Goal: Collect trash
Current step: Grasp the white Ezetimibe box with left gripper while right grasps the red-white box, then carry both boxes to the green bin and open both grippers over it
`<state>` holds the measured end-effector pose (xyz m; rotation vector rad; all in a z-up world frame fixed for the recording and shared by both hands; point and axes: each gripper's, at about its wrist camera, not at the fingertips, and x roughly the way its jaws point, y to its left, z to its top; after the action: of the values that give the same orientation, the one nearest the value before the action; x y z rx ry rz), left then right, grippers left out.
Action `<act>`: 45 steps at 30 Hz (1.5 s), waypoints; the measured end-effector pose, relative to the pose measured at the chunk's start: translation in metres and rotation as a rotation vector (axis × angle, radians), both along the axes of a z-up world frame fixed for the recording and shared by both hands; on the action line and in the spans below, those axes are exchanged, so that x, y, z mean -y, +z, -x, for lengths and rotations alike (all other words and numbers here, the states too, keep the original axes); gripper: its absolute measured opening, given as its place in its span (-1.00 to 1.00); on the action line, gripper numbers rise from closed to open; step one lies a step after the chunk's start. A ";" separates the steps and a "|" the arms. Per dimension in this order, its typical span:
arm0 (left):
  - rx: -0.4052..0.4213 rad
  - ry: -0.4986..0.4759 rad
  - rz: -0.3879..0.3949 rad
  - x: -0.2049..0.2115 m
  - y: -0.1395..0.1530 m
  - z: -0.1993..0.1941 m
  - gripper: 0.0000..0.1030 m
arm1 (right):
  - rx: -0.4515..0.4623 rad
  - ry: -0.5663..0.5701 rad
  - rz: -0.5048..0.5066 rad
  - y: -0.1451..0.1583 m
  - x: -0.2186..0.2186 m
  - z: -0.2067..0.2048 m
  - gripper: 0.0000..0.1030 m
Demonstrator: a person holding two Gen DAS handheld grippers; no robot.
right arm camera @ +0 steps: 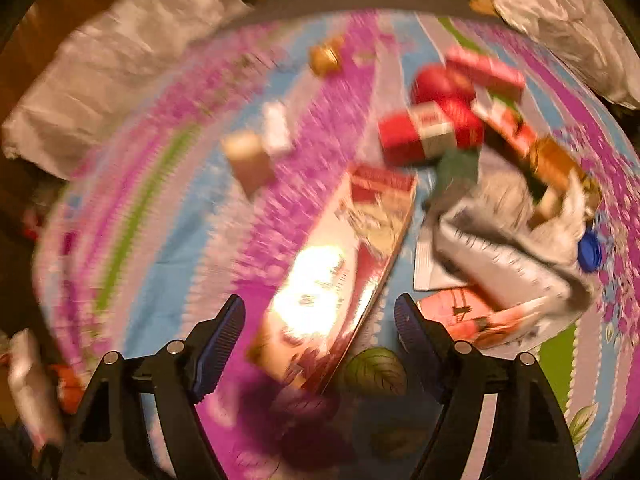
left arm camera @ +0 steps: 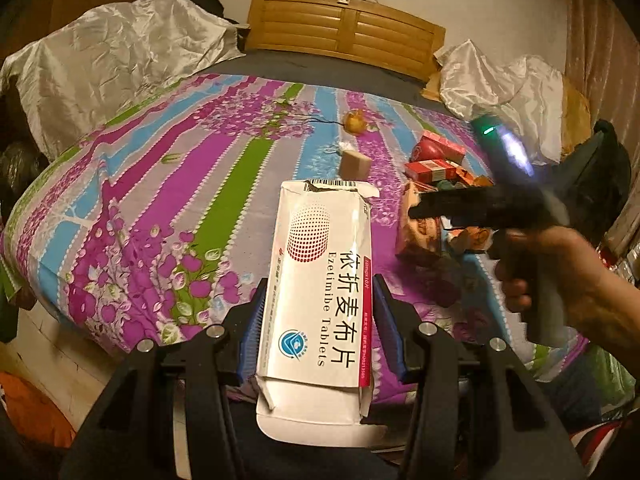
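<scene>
My left gripper (left arm camera: 318,320) is shut on a white Ezetimibe tablet box (left arm camera: 324,276), held above the flowered bedspread (left arm camera: 160,184). My right gripper (right arm camera: 320,332) is open above a long shiny red-and-white box (right arm camera: 340,272) that lies between its fingers on the bed; I cannot tell whether they touch it. That view is blurred. The right gripper also shows in the left wrist view (left arm camera: 416,210), over the trash pile. The pile holds red boxes (right arm camera: 416,132), a crumpled grey paper (right arm camera: 500,236), a pink packet (right arm camera: 468,308) and a blue cap (right arm camera: 590,250).
A tan block (left arm camera: 354,164) and a small yellowish round item (left arm camera: 354,122) lie further up the bed. White satin pillows (left arm camera: 120,56) and a wooden headboard (left arm camera: 344,28) are at the back. The bed's edge and wooden floor (left arm camera: 52,344) are at the left.
</scene>
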<state>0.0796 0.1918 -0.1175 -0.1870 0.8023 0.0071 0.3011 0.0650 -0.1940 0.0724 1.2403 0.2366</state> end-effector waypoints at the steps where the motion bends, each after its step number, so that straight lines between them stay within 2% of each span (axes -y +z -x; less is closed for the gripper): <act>1: -0.002 0.010 -0.003 -0.003 -0.002 0.002 -0.08 | -0.016 -0.013 -0.014 -0.008 0.003 -0.002 0.51; 2: -0.002 0.015 -0.002 -0.005 -0.003 0.004 -0.08 | -0.031 -0.020 -0.026 -0.016 0.001 -0.005 0.34; 6: -0.003 0.043 -0.001 -0.012 -0.005 0.009 -0.08 | 0.023 0.022 -0.062 -0.014 -0.001 0.003 0.23; 14: -0.016 0.128 -0.007 -0.012 0.003 -0.001 -0.08 | 0.155 0.204 -0.215 0.055 0.021 0.066 0.14; 21: -0.044 0.142 0.020 0.005 0.009 -0.020 -0.07 | 0.170 0.224 -0.270 0.090 0.066 0.128 0.12; 25: -0.048 0.109 -0.003 0.031 0.016 -0.031 -0.07 | 0.189 0.189 -0.286 0.101 0.099 0.154 0.12; 32: -0.046 0.027 -0.057 0.084 0.028 -0.052 -0.07 | 0.219 0.064 -0.302 0.111 0.163 0.171 0.12; 40: -0.001 -0.078 -0.152 0.151 0.050 -0.072 -0.07 | 0.248 -0.102 -0.322 0.118 0.239 0.183 0.12; 45: 0.036 -0.146 -0.197 0.196 0.065 -0.081 -0.07 | 0.295 -0.201 -0.332 0.133 0.291 0.194 0.12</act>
<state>0.1603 -0.0038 -0.0529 0.0577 0.7733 -0.0550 0.1072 -0.2263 -0.0614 0.4323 0.8839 0.2653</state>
